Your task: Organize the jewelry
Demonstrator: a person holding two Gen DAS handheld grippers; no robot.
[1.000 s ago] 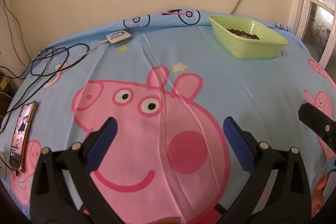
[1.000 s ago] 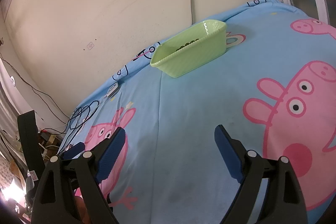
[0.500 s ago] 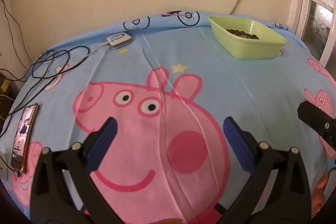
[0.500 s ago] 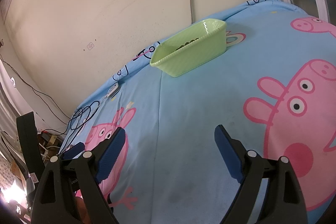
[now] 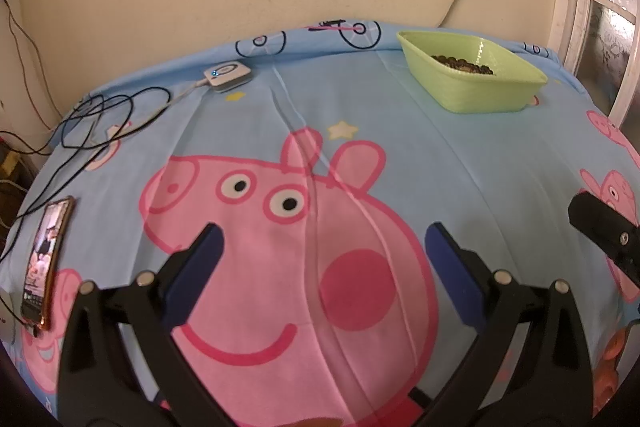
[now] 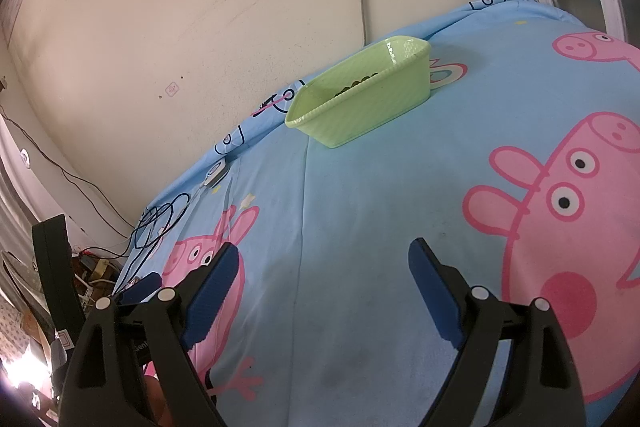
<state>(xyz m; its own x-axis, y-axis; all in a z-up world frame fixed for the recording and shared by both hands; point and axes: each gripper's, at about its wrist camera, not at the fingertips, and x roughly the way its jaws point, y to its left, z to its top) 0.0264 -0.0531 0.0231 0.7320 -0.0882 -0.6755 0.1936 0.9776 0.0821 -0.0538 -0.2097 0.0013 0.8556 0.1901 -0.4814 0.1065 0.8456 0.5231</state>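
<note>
While hidden rightward, phone (image 5: 45,259) shows leftward.

1. Left gripper (image 5: 322,247): jaws spread wide, nothing between the blue pads (image 5: 196,269), tilted downward.
2. Right gripper (image 6: 322,273): jaws wide apart, empty, angled down more shallowly.
3. The two grippers sit side by side, apart.

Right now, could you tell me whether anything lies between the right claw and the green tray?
Nothing visible does: only bare cartoon bedsheet lies between the open right claw and the green tray.
</note>
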